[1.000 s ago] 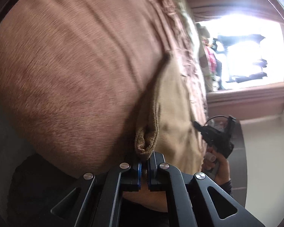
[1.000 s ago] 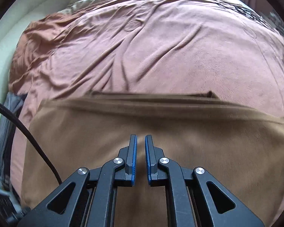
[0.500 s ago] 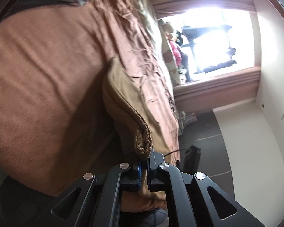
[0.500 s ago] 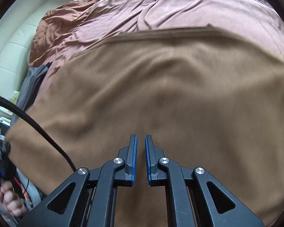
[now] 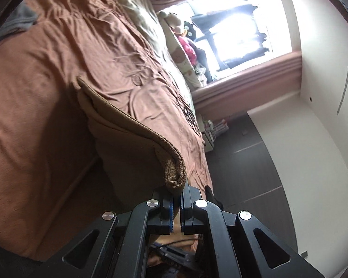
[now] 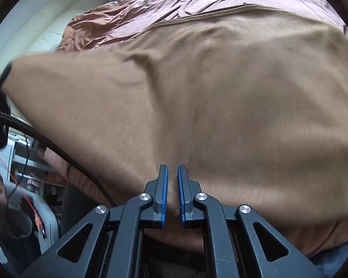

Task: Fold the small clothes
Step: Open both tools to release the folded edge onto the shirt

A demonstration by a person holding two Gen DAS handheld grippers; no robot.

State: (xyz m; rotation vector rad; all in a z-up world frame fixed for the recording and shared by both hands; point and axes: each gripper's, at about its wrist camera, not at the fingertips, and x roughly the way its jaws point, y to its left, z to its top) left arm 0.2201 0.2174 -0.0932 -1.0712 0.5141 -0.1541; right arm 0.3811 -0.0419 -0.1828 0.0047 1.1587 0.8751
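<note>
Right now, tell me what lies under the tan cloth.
Under the tan cloth lies a rumpled reddish-brown bedspread, showing past its far edge and beside it. The left claw pinches a raised corner. Whatever sits directly beneath the cloth's middle is covered.

The soft knit garment (image 6: pixel 220 97) is plain tan-brown. The rumpled bedsheet (image 5: pixel 85 53) beneath is rusty pink-brown. The black metal left gripper (image 5: pixel 176 199) and right gripper (image 6: pixel 171 185) carry blue pads (image 6: pixel 164 185).
</note>
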